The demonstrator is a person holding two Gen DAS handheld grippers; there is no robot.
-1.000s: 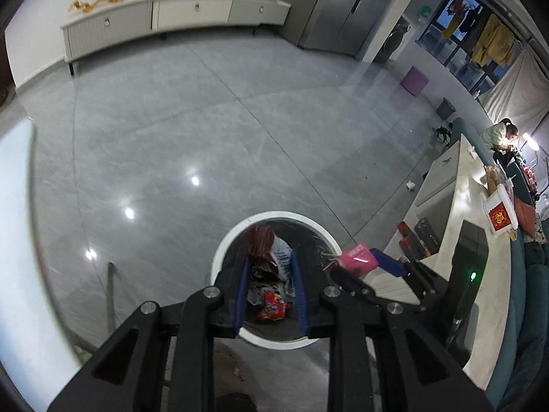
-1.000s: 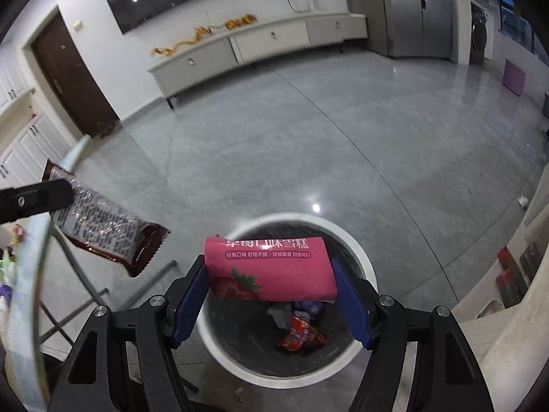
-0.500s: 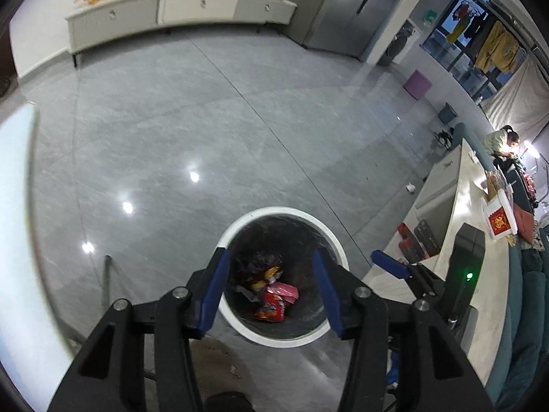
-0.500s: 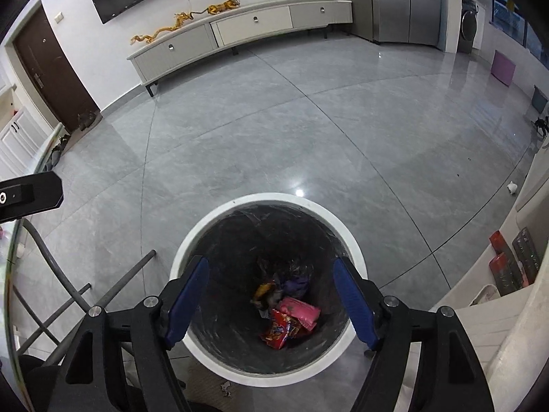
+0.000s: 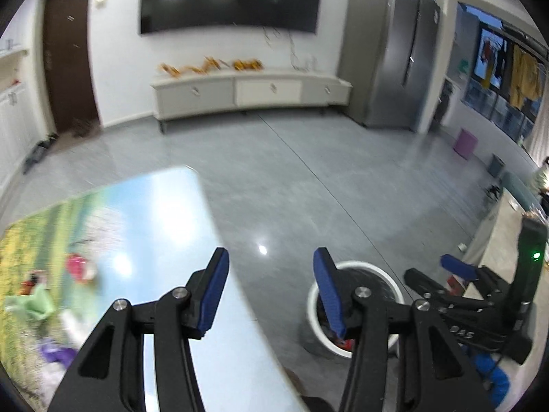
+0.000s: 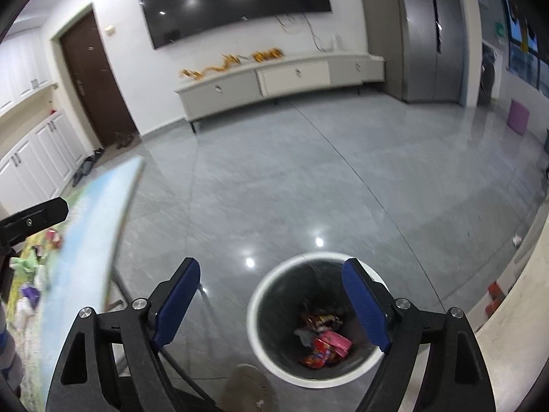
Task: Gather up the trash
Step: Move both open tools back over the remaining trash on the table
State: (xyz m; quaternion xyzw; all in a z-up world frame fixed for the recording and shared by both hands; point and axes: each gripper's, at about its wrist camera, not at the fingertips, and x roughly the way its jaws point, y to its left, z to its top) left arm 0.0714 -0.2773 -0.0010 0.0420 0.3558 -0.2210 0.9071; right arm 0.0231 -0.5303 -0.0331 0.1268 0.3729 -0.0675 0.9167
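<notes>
Both grippers are raised and look out across the room rather than straight down. The left gripper [image 5: 271, 288] has its blue-padded fingers [image 5: 214, 295] spread wide with nothing between them; its left finger hangs over the near edge of the table [image 5: 164, 213], its right one over the trash bin [image 5: 357, 267]. The right gripper [image 6: 271, 304] is likewise wide apart and empty, its right finger [image 6: 365, 309] over the bin's rim.

The trash bin [image 6: 264, 295] stands on the grey floor [image 6: 308, 178], below and to the right between the right gripper's fingers. Inside it lie a pink wrapper [image 6: 338, 340], a red wrapper [image 6: 317, 355] and a dark brown one [image 6: 317, 319] beside crumpled scraps. More litter [image 5: 41, 302], green, red and purple, lies blurred on the left part of the table, left of the left gripper.

A second ago the right gripper clamped the pink wrapper above the bin and the left one carried the brown packet; both now lie in the bin. Since half a second ago both cameras have tilted up from the bin, so the television [image 6: 233, 0], the cabinet [image 6: 274, 82] and the door [image 6: 96, 79] come into view, and the left gripper has swung left toward the table.
</notes>
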